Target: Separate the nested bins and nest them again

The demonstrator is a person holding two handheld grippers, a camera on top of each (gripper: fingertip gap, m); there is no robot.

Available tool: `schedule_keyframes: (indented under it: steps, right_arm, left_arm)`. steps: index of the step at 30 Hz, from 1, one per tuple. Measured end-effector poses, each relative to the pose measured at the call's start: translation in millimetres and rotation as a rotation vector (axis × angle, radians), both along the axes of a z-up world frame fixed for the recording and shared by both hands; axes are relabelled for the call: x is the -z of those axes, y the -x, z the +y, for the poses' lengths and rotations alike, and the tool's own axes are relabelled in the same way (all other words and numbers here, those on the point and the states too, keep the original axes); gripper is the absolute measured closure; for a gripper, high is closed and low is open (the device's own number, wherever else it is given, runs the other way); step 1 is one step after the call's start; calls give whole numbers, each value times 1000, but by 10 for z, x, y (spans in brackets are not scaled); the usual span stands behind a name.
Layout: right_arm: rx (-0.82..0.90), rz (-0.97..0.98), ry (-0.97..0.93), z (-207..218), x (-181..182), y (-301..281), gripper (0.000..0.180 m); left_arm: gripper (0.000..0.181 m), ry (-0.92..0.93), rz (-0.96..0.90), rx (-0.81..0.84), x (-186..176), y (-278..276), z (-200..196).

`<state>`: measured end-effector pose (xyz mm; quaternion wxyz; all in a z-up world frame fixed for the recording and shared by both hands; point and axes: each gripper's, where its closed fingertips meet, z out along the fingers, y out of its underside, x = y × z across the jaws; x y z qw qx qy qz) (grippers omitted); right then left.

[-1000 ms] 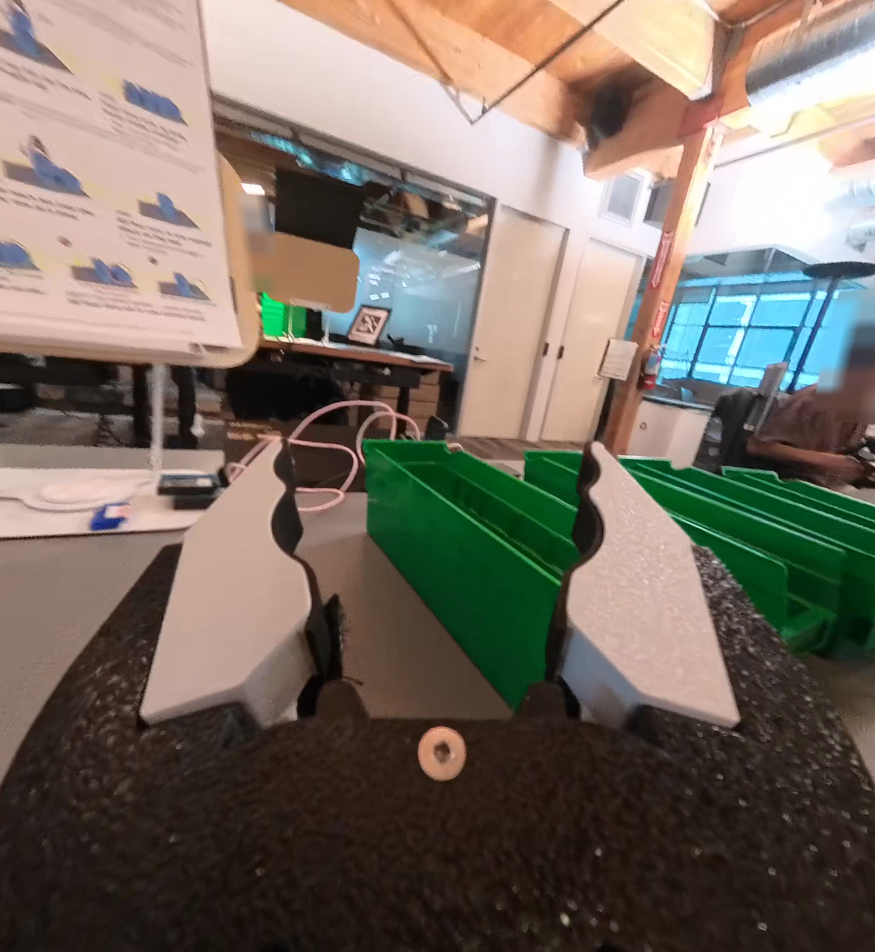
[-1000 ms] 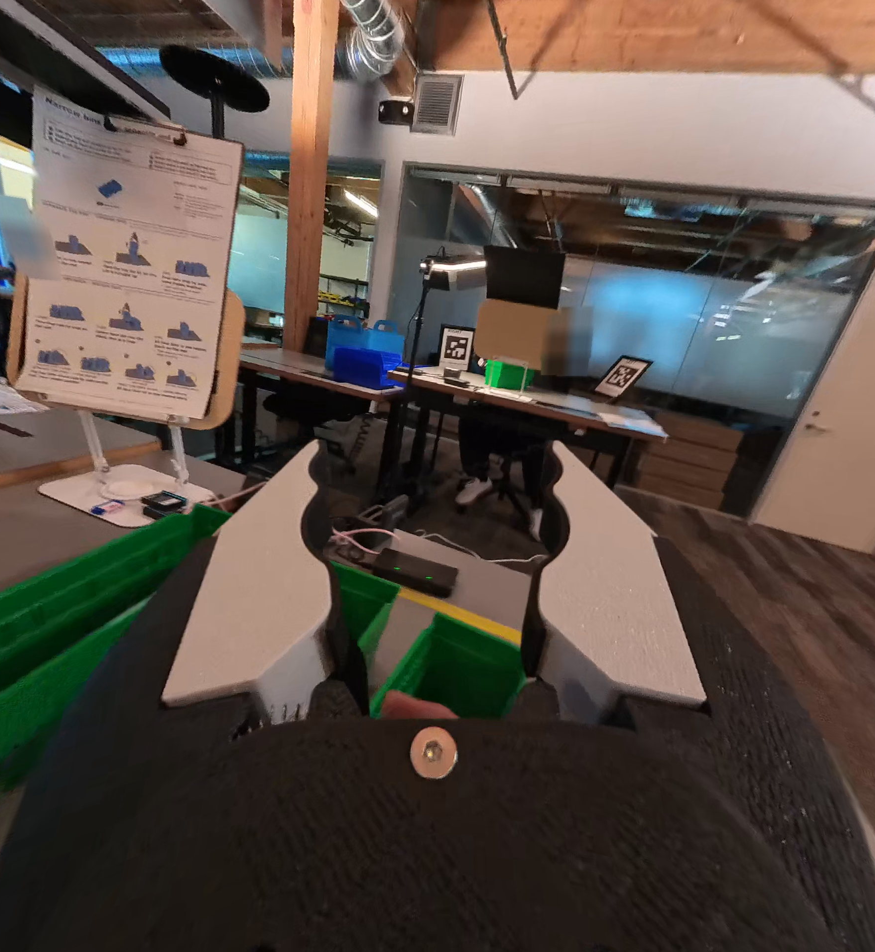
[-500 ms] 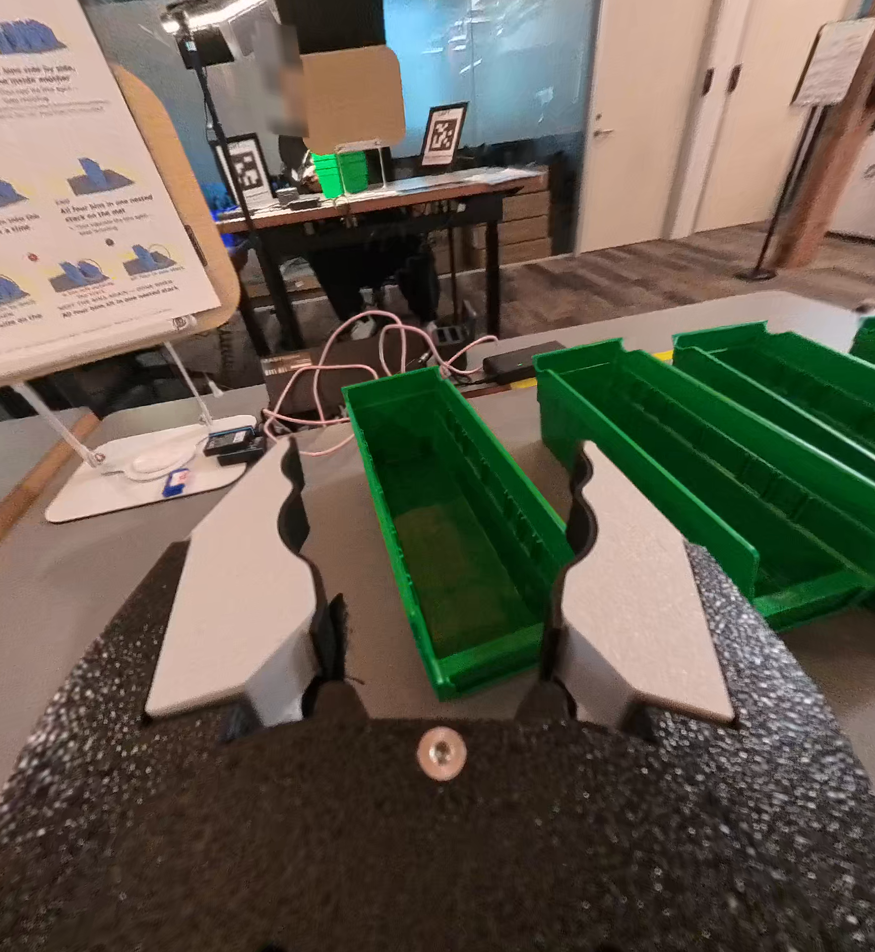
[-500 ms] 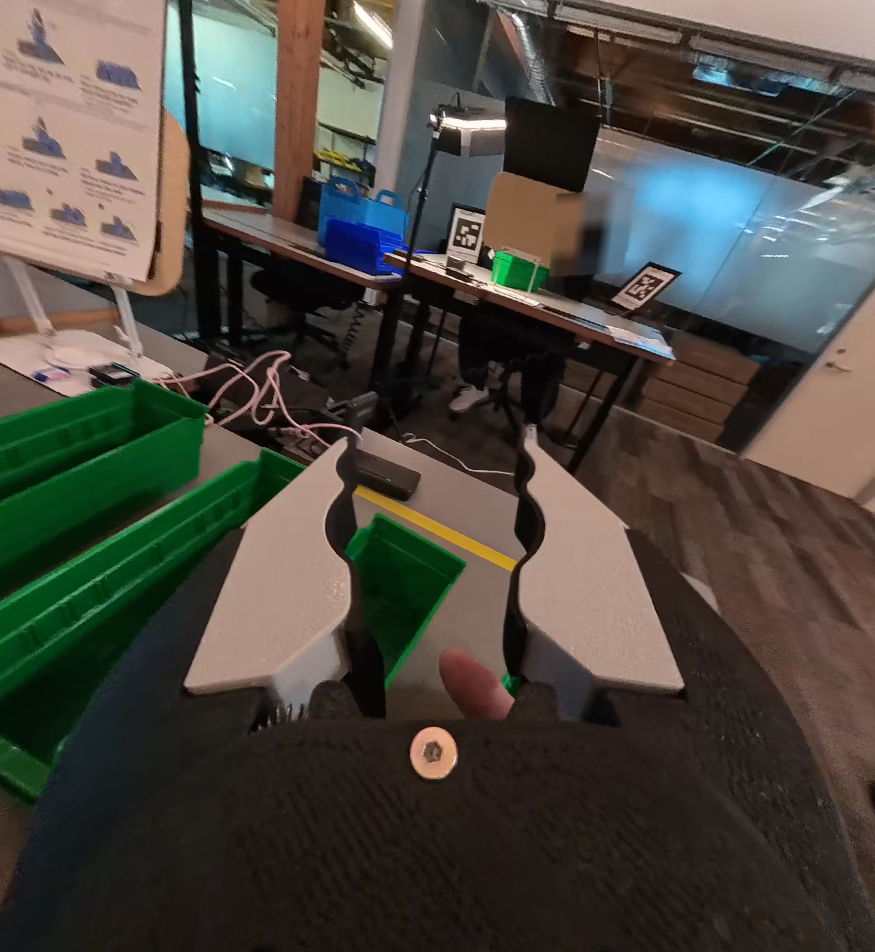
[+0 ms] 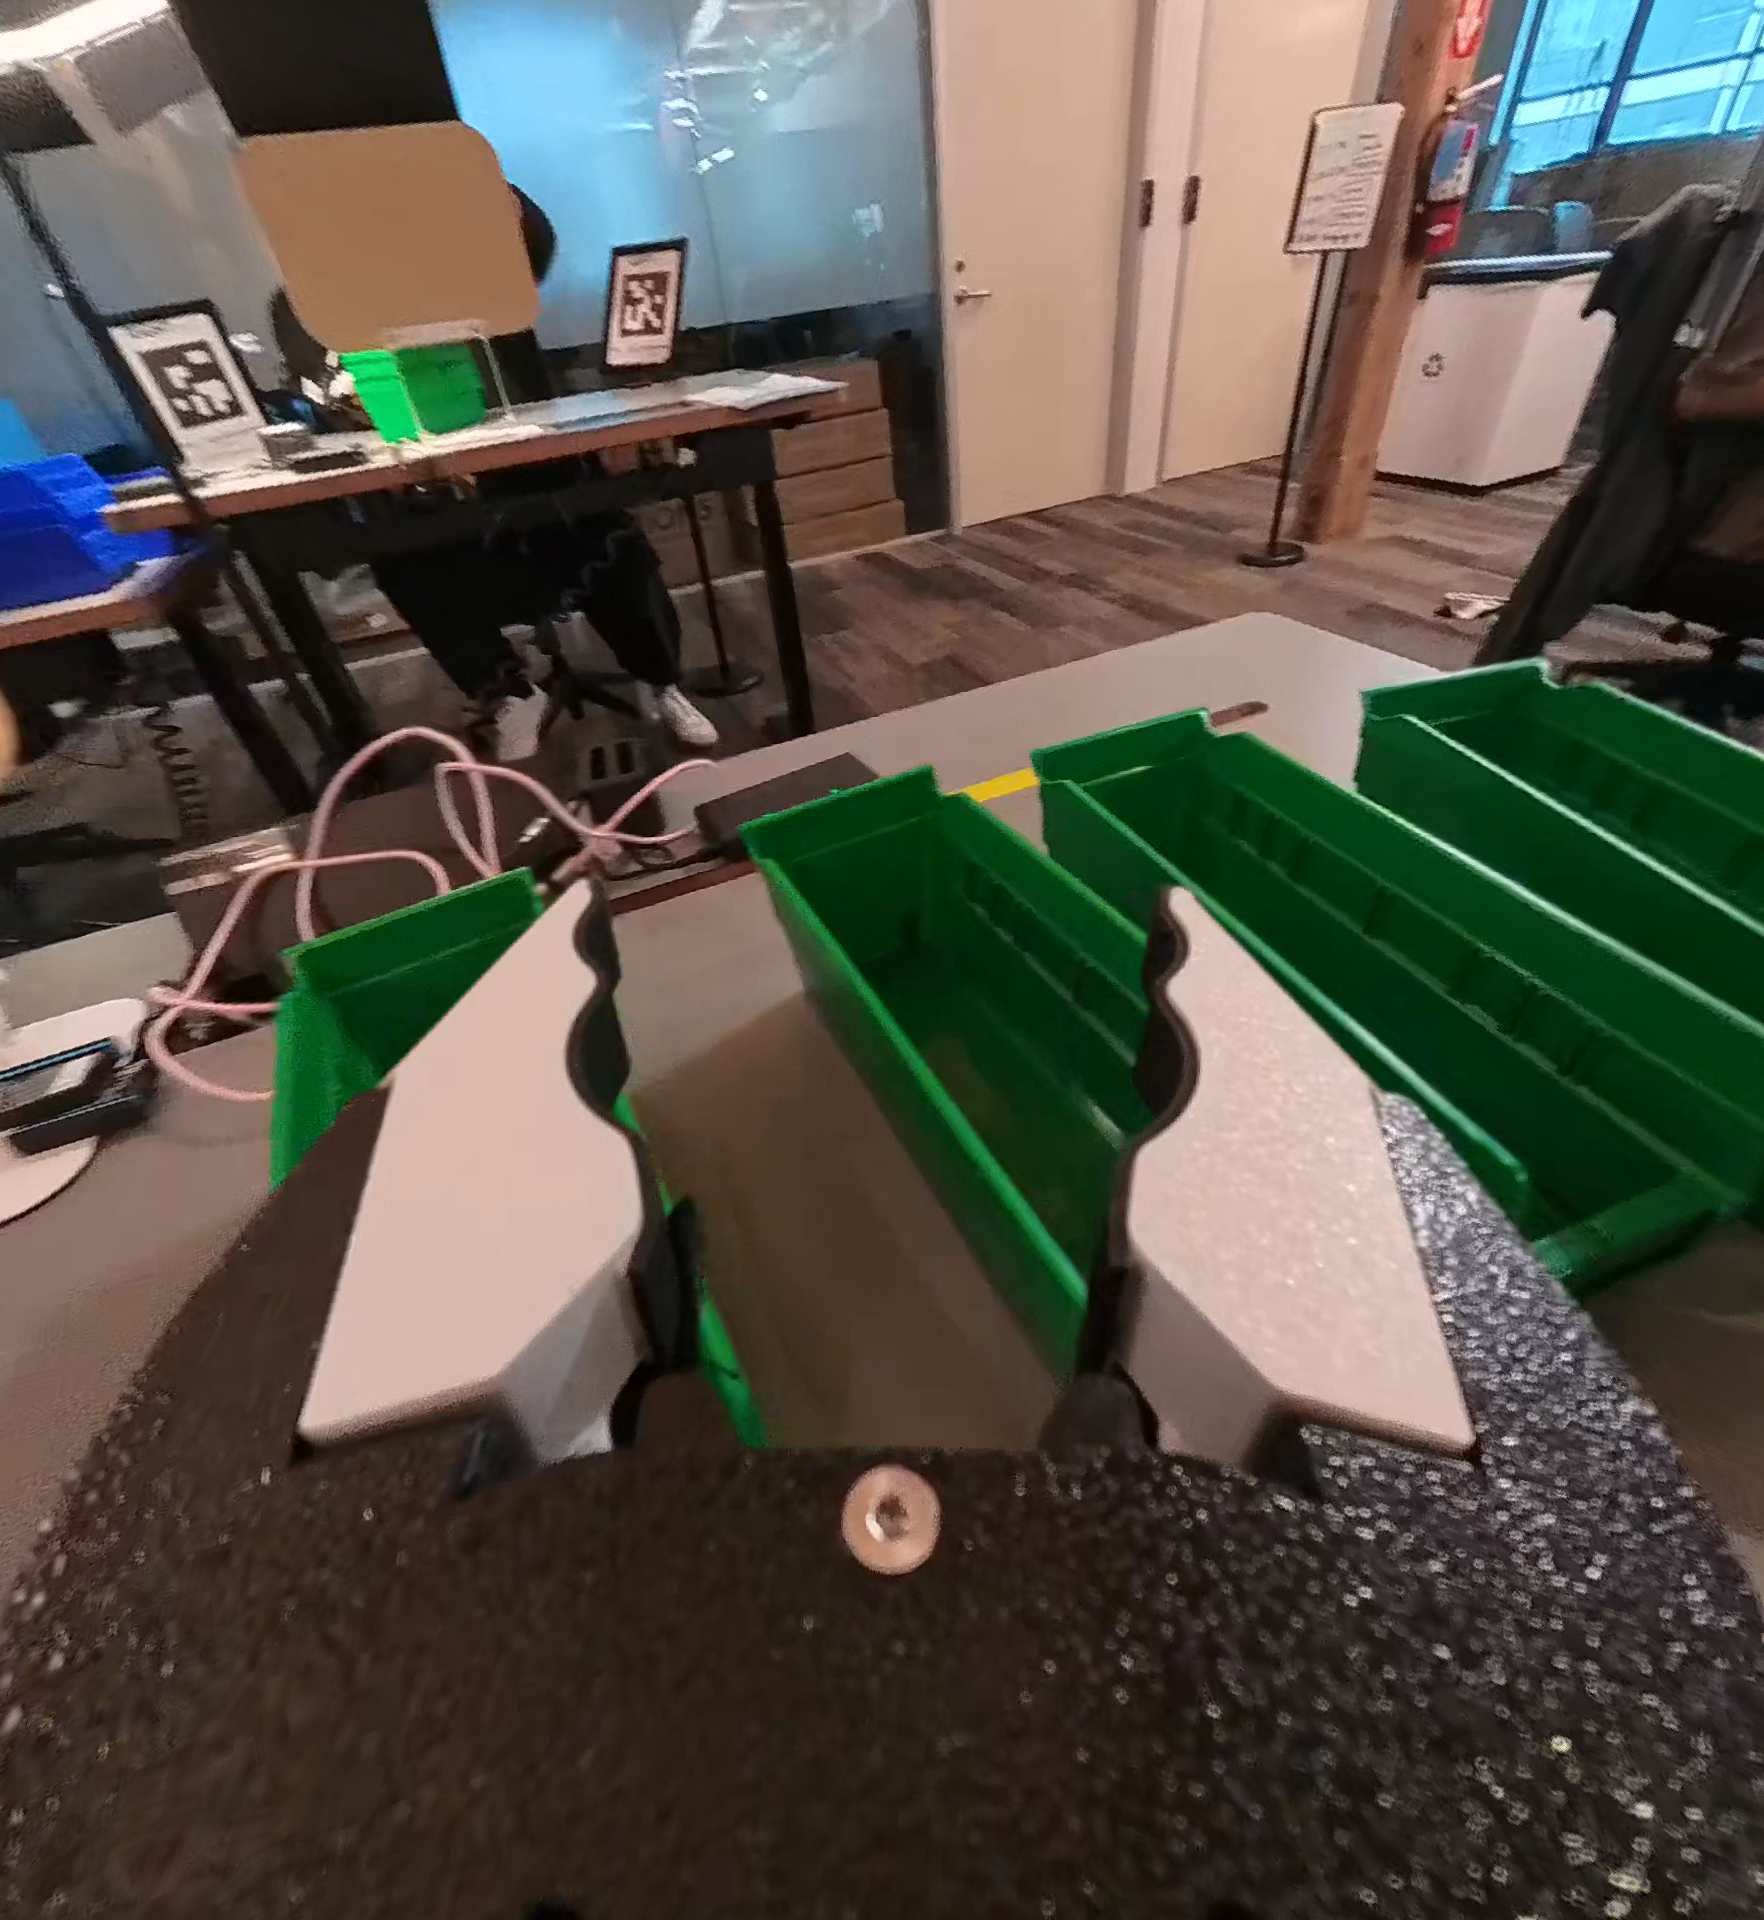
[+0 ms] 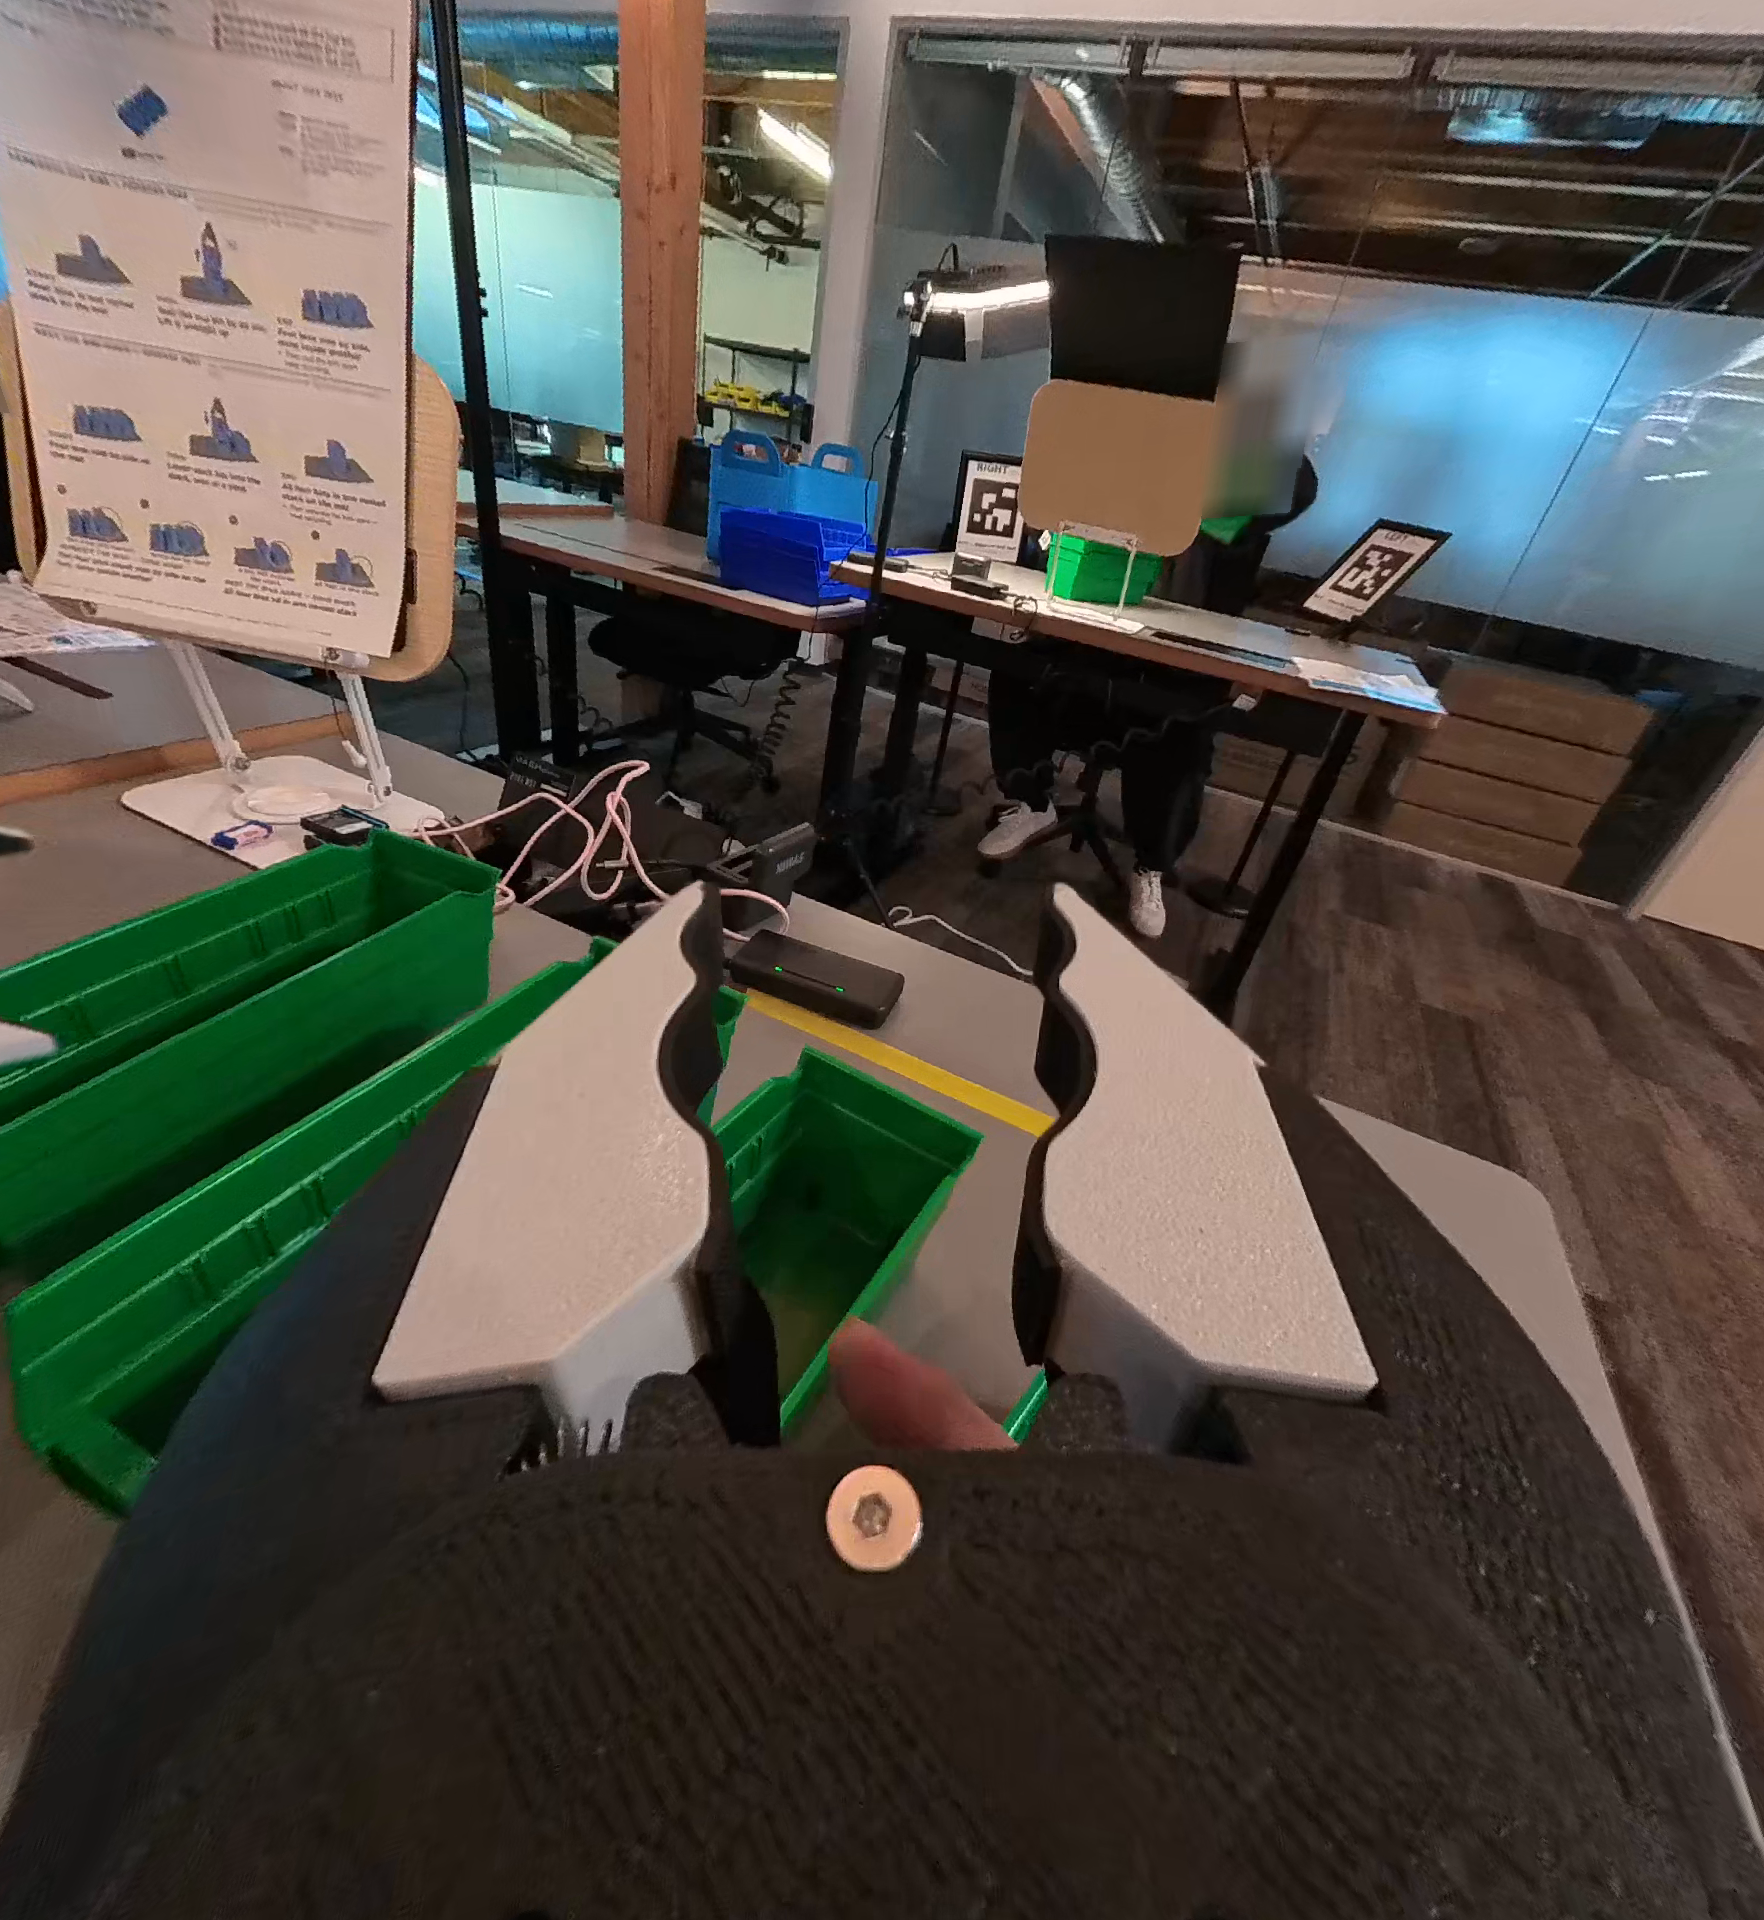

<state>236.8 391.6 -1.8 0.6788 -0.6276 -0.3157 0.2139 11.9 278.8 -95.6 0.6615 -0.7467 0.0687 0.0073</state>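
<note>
Several long green bins stand apart, side by side, on the grey table (image 5: 78, 1299). In the left wrist view my left gripper (image 5: 878, 914) is open and empty above the gap between the leftmost bin (image 5: 390, 977) and the second bin (image 5: 961, 1018). Two more bins (image 5: 1377, 987) (image 5: 1636, 810) lie to the right. In the right wrist view my right gripper (image 6: 883, 914) is open and empty over the rightmost bin (image 6: 847, 1174). A person's fingertip (image 6: 899, 1392) shows at its base. The other bins (image 6: 213, 935) (image 6: 234, 1278) lie to its left.
An instruction sheet on a stand (image 6: 203, 312) is at the table's far left. Pink cables (image 5: 338, 883) and a black device (image 6: 816, 977) lie at the far edge by a yellow tape line (image 6: 899, 1060). A seated person (image 5: 1740, 416) is at the right.
Both grippers rose from low beside the bins and now look down on them. The left one shifted right, so the leftmost bin now sits under its left finger. Both stayed open.
</note>
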Motion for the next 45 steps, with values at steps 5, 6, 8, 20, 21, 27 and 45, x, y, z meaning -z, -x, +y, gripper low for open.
schedule_keyframes:
  steps: [5,6,8,20,21,27,45]
  right_arm:
    - [9,79,20,92,-32,-166,120]
    - [15,91,31,128,-19,-207,120]
    - [30,110,54,201,15,-296,120]
    - [-2,289,90,246,-85,-605,121]
    - [-7,284,91,243,-82,-588,121]
    - [-32,220,90,212,-37,-428,121]
    - [-50,115,77,171,45,-218,121]
  left_arm:
    - [79,165,1,84,192,-386,400]
    - [72,218,-3,110,268,-455,478]
    - [65,329,-80,192,445,-622,627]
    - [95,608,-207,4,1042,-215,894]
    - [99,626,-202,-1,1067,-215,882]
    - [114,750,-135,-49,1315,-207,872]
    - [178,762,50,8,1380,-100,731]
